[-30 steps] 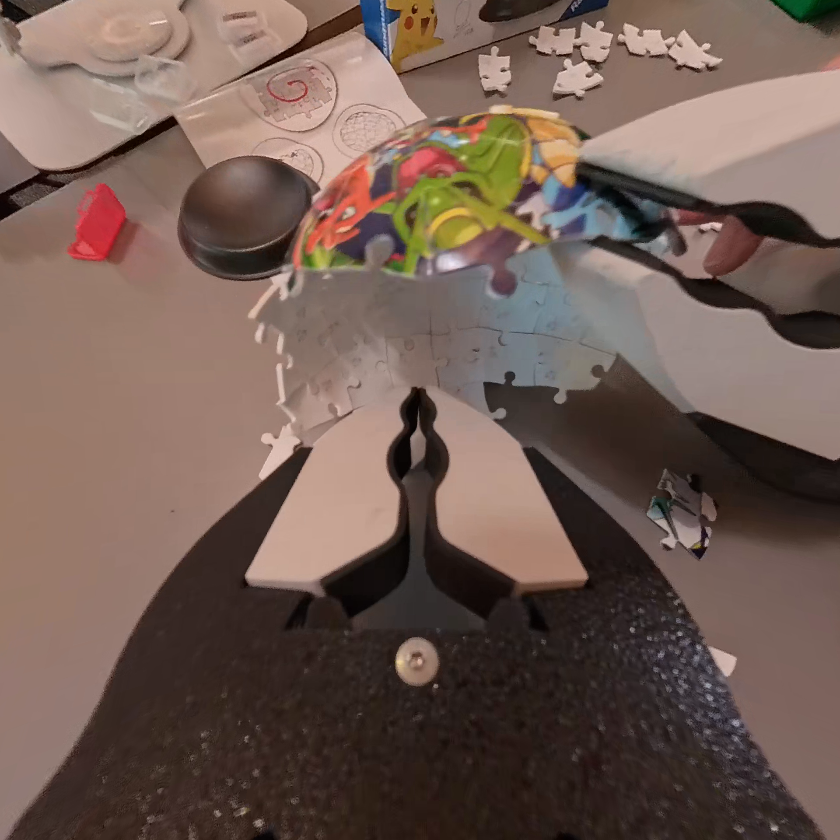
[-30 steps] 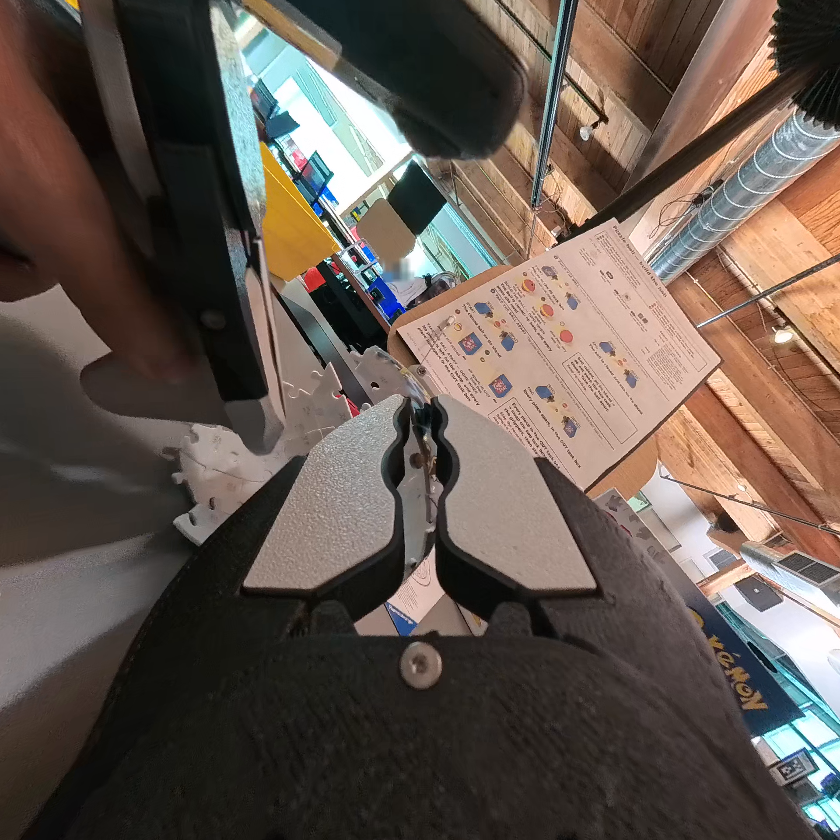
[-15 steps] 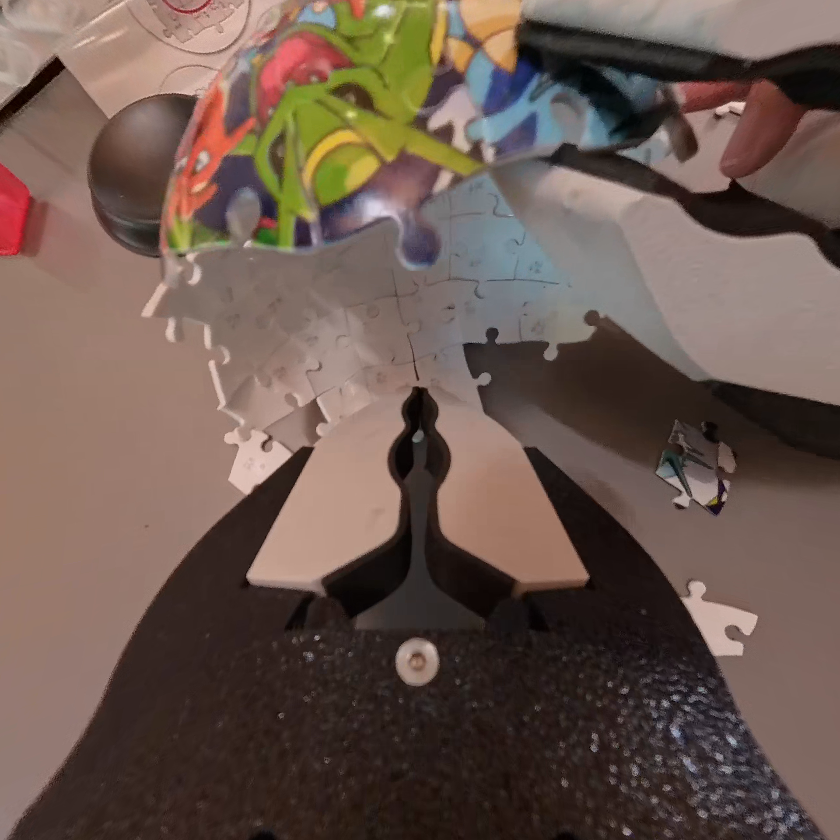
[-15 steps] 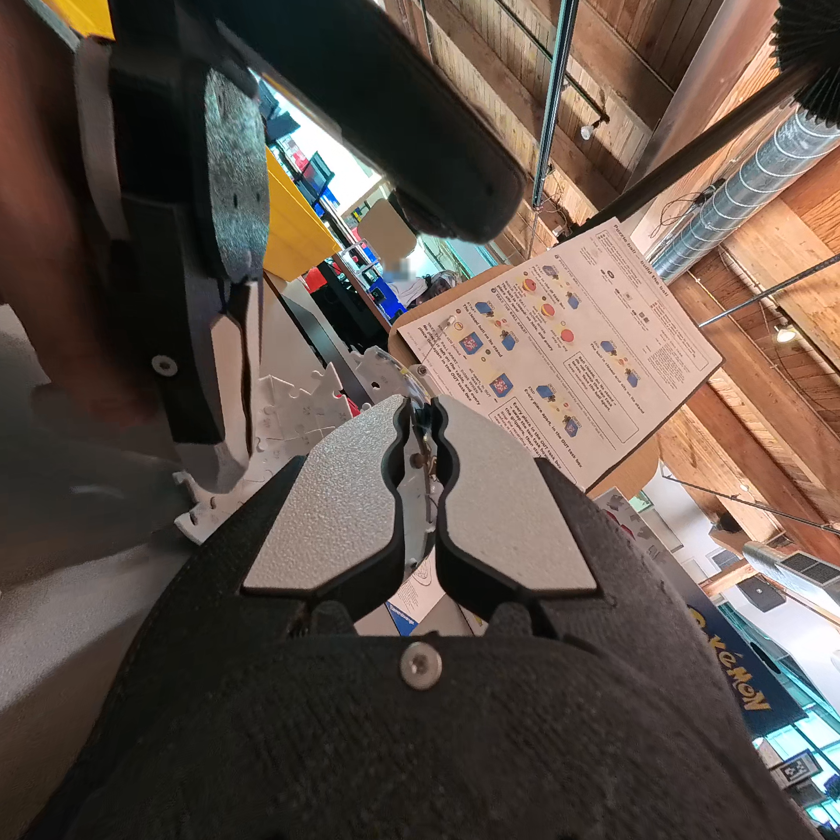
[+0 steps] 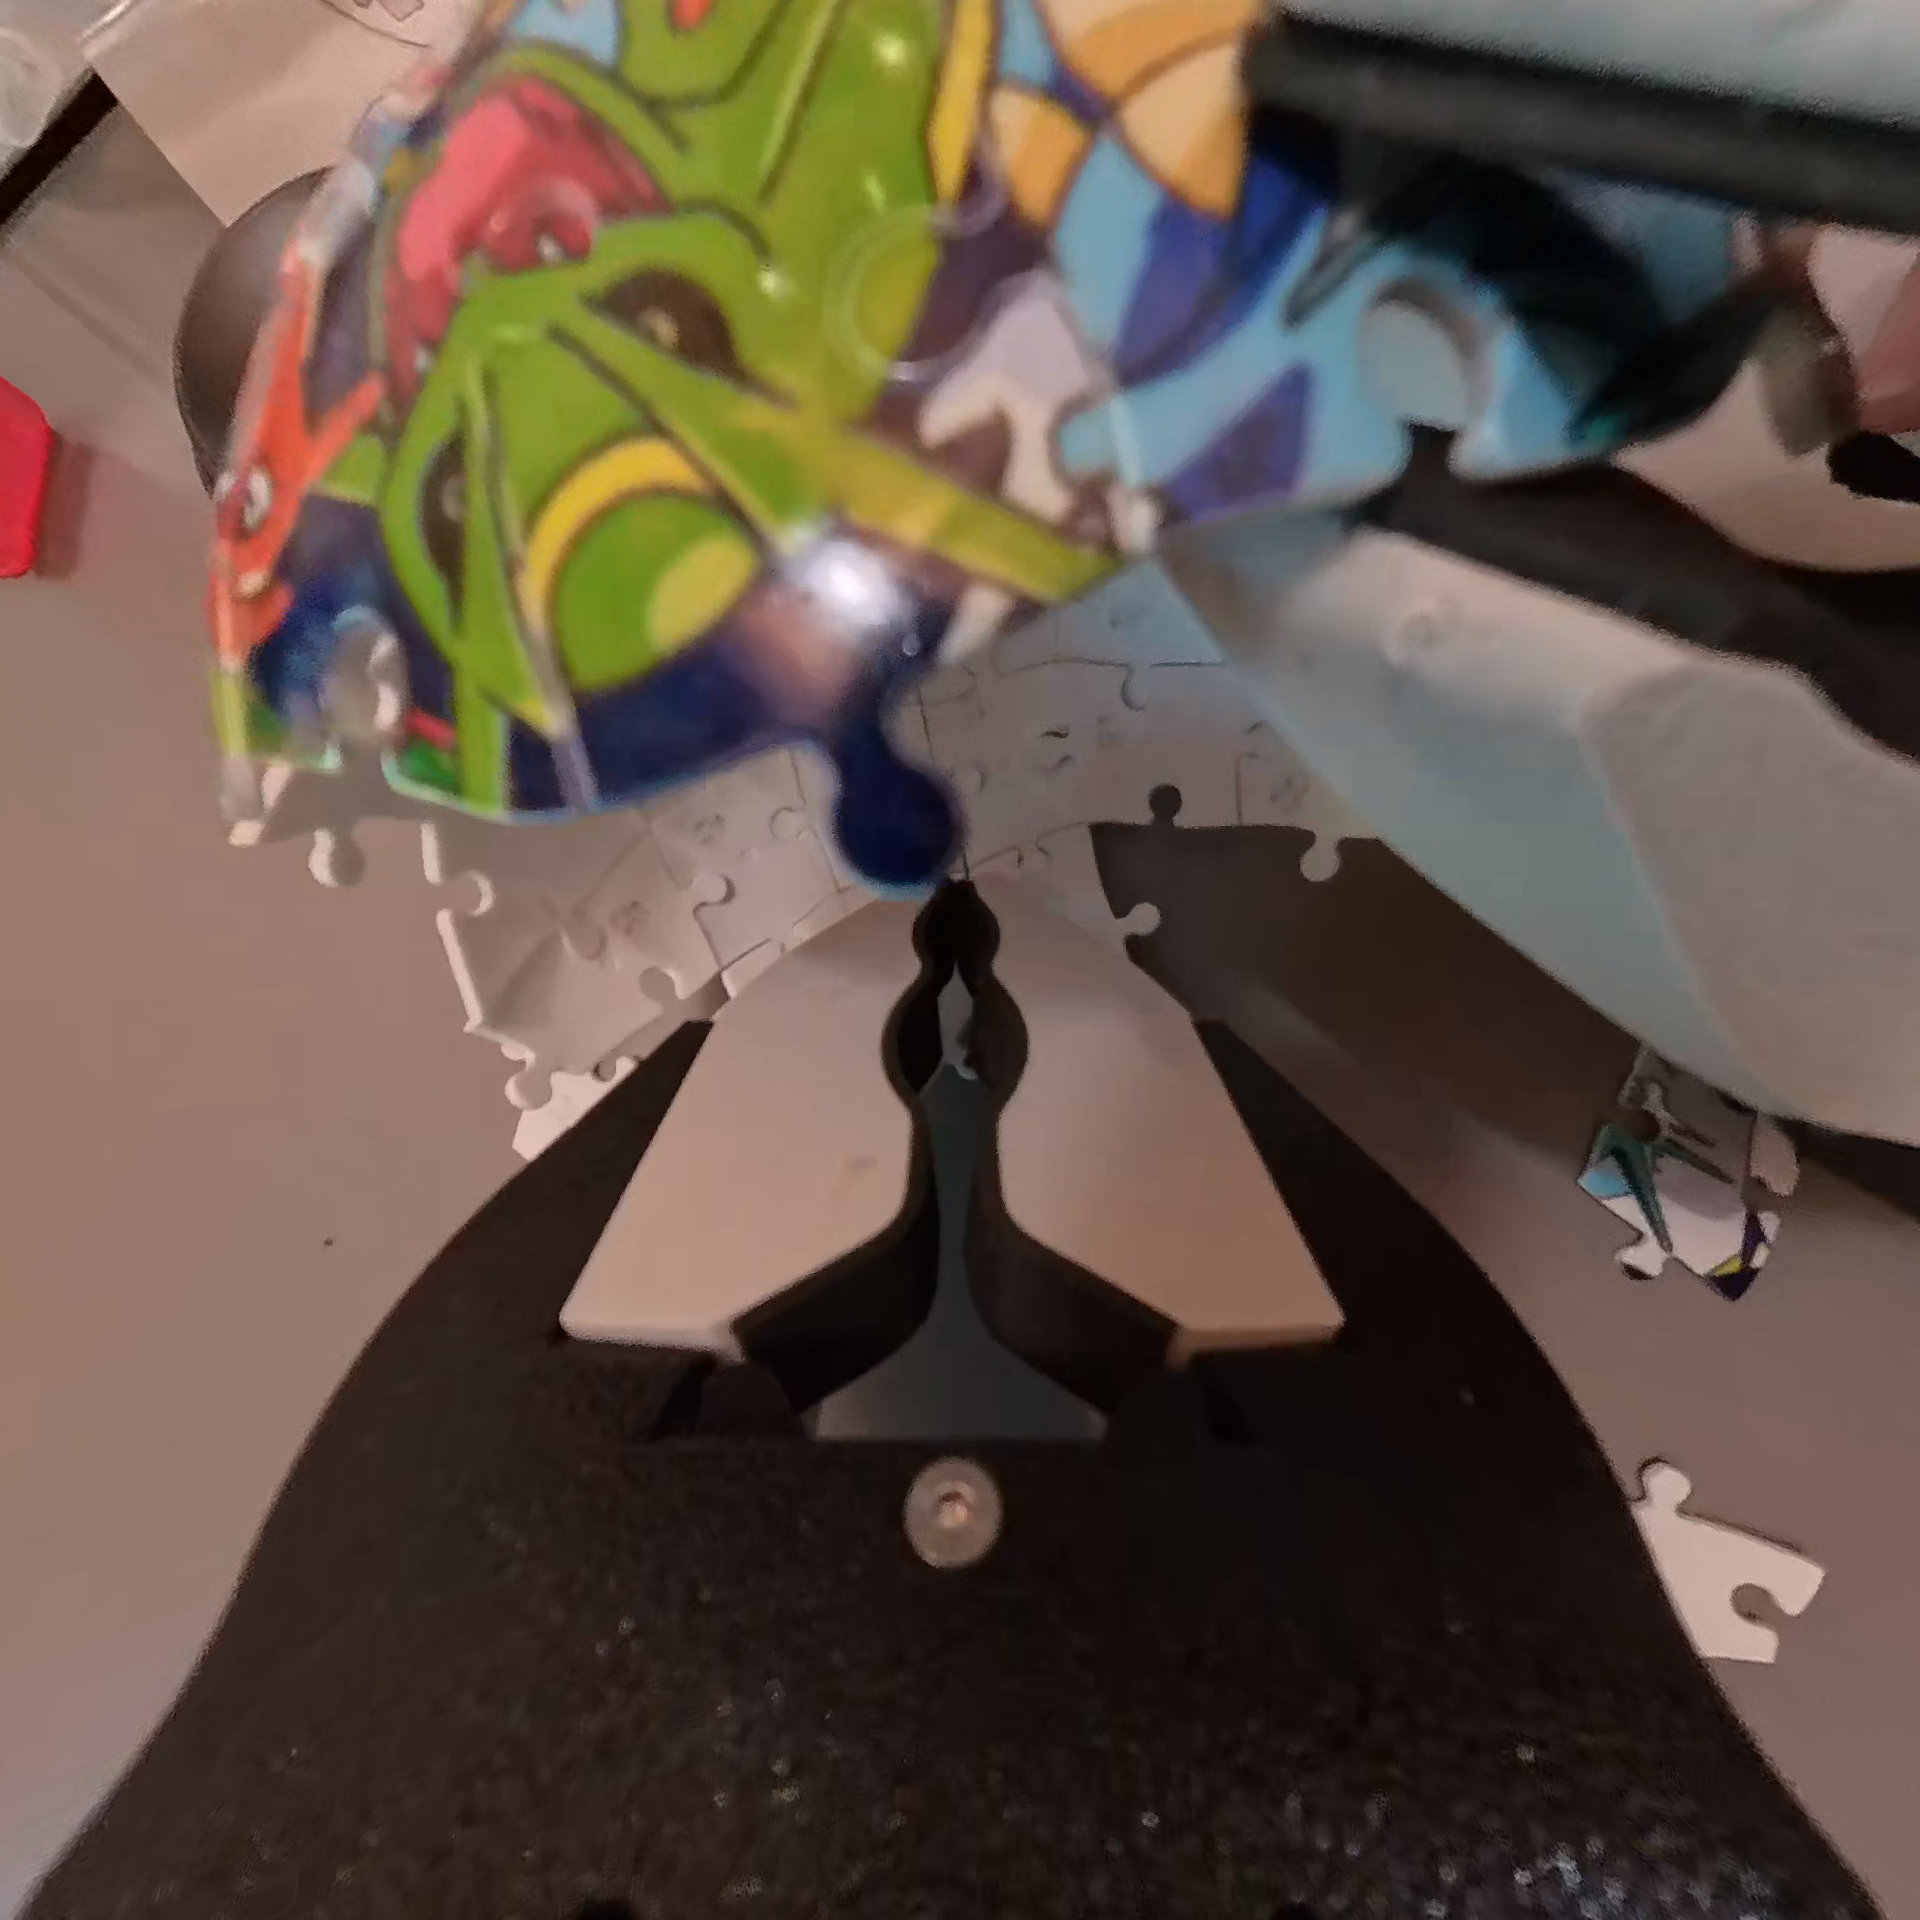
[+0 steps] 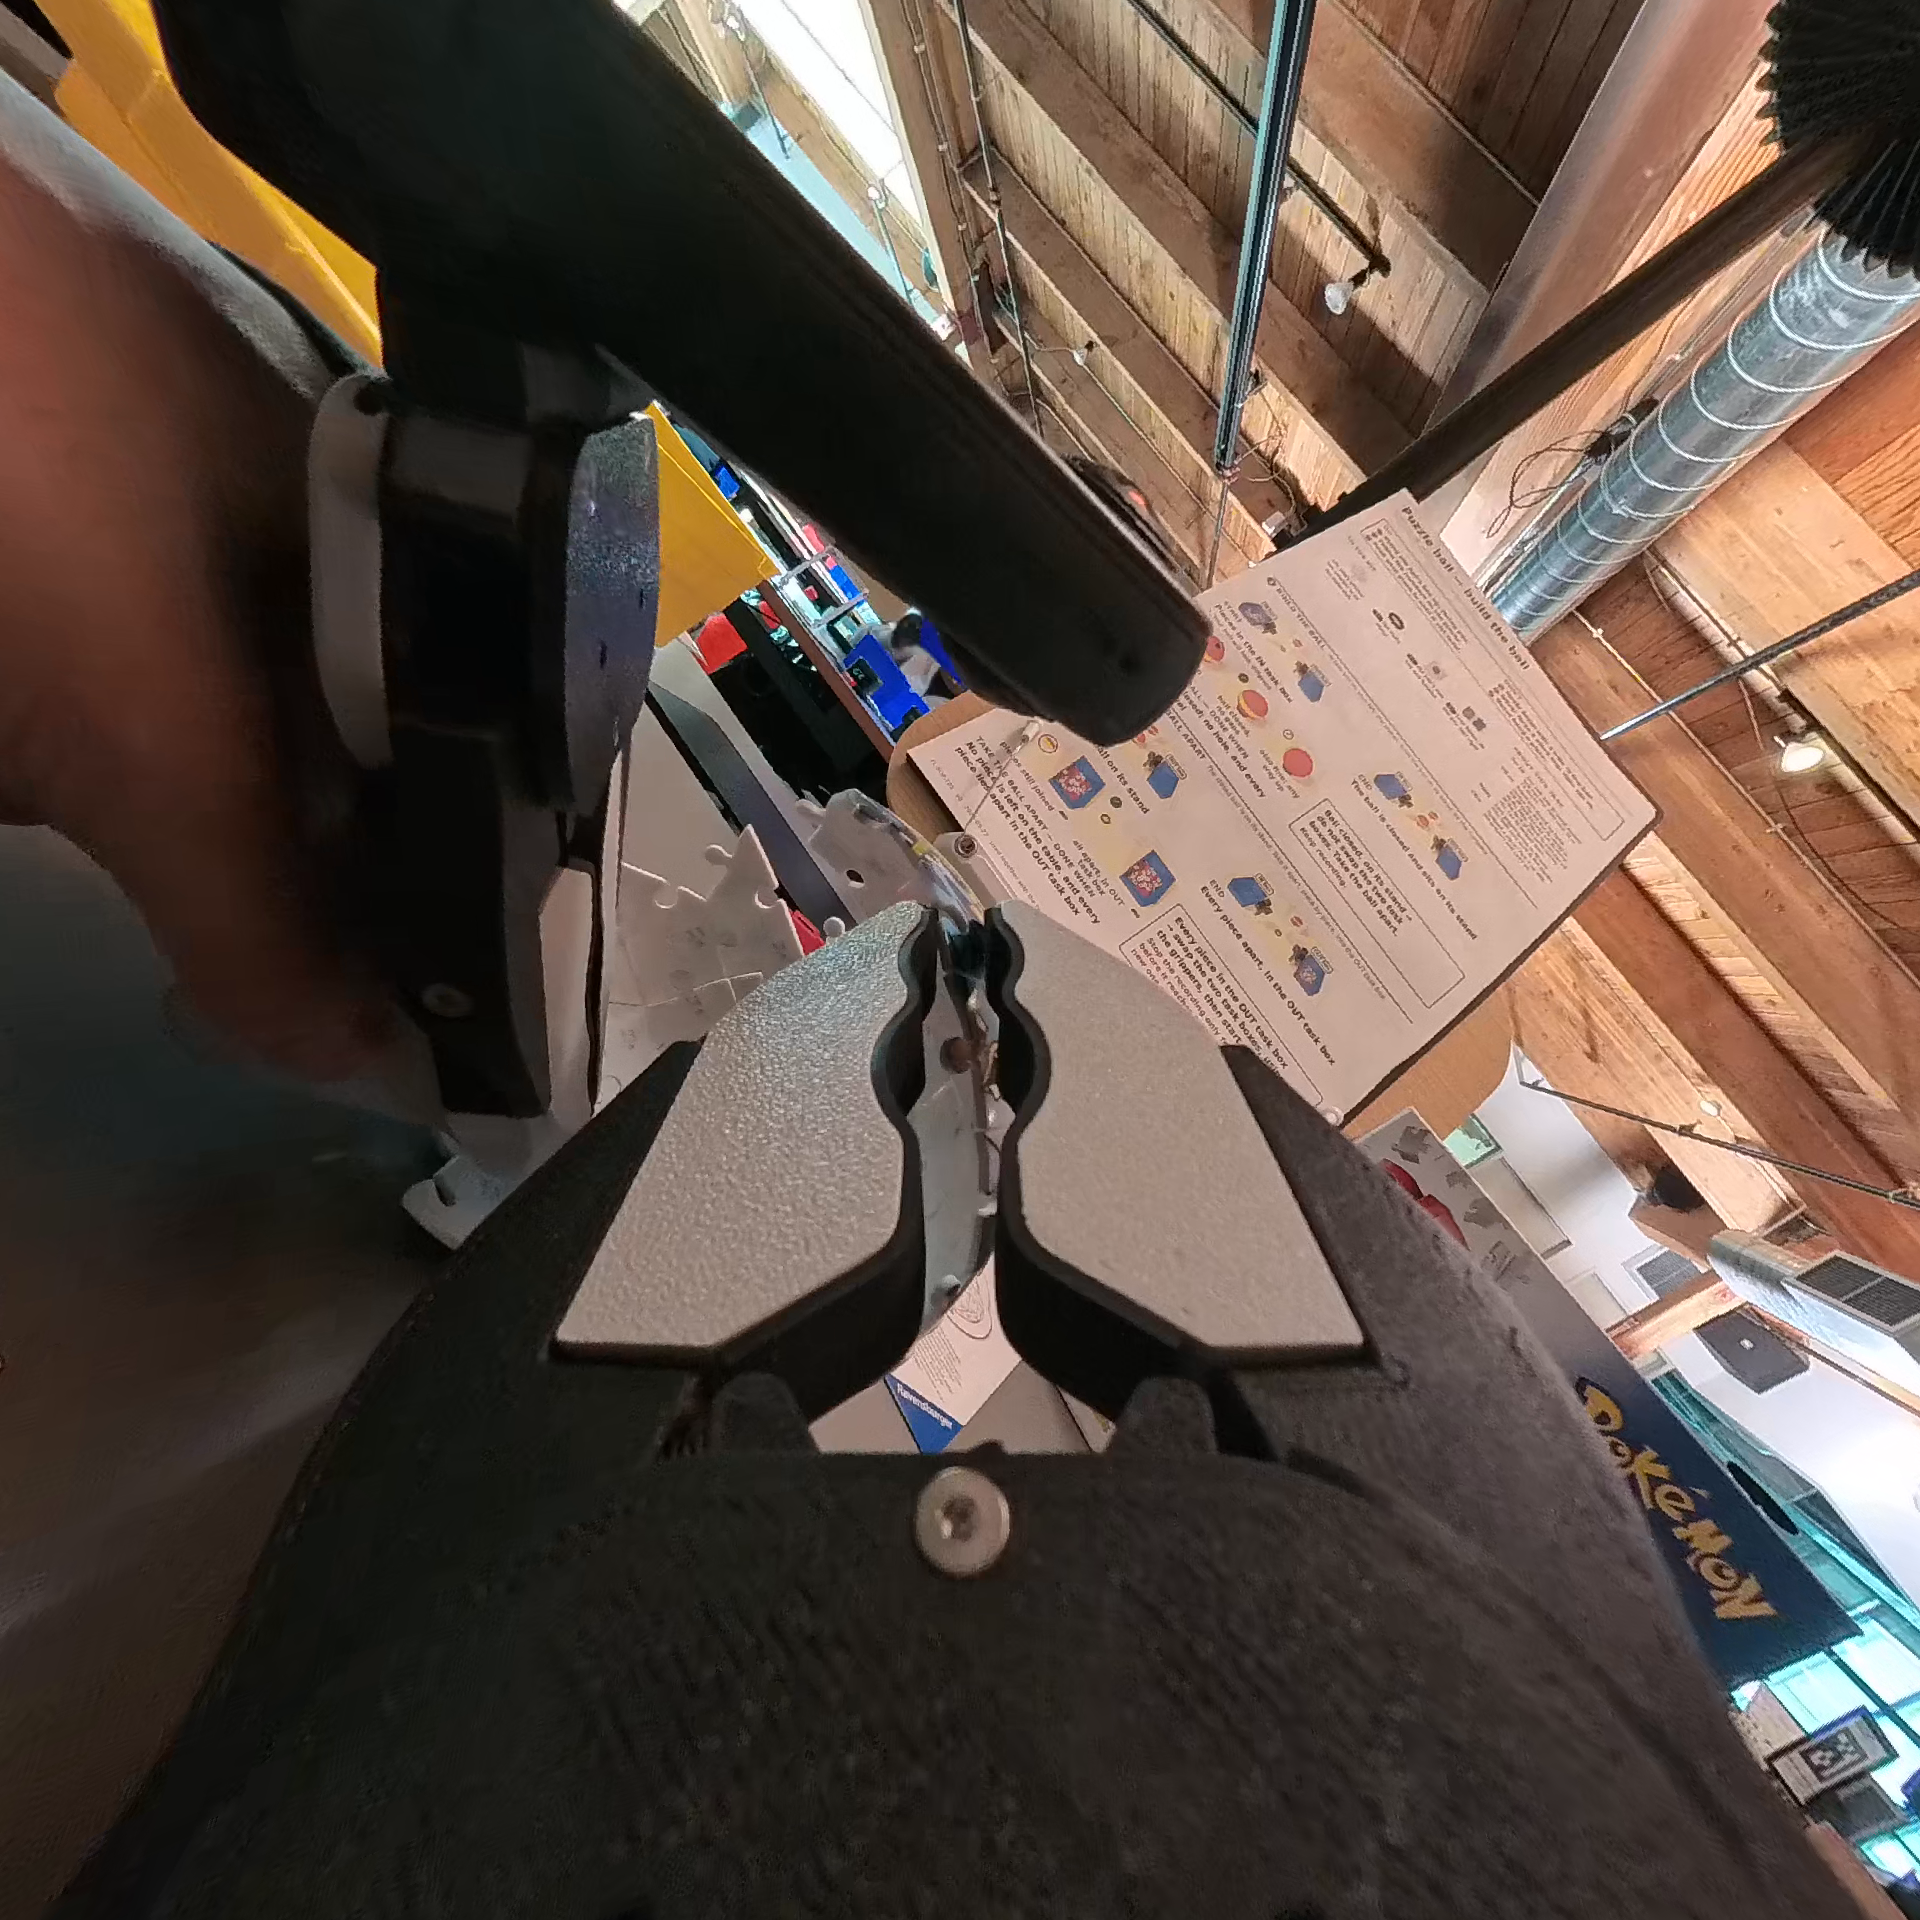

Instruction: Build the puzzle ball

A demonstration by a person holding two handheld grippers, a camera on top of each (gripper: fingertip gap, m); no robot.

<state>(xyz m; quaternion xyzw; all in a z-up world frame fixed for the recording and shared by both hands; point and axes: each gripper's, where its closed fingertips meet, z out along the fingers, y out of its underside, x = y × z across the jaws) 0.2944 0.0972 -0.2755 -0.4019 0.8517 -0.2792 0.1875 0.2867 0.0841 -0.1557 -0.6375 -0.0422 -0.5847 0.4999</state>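
The part-built puzzle ball is a curved shell, coloured outside and white inside. It fills the top of the left wrist view. My right gripper comes in from the upper right and is shut on the shell's rim. In the right wrist view that gripper pinches the rim edge-on. My left gripper is shut, with a thin puzzle piece edge-on between its pads. Its tips are right under a blue tab on the shell's lower edge. The left gripper also shows at the left of the right wrist view.
A black round stand sits behind the shell on the grey table. A red object lies at the far left. A coloured loose piece and a white one lie at the right. An instruction sheet hangs ahead. My left gripper's tips are some 20 cm from the red object.
The shell has come much nearer and larger in the left wrist view. My left gripper's tips now sit at its lower edge. Both grippers stay shut.
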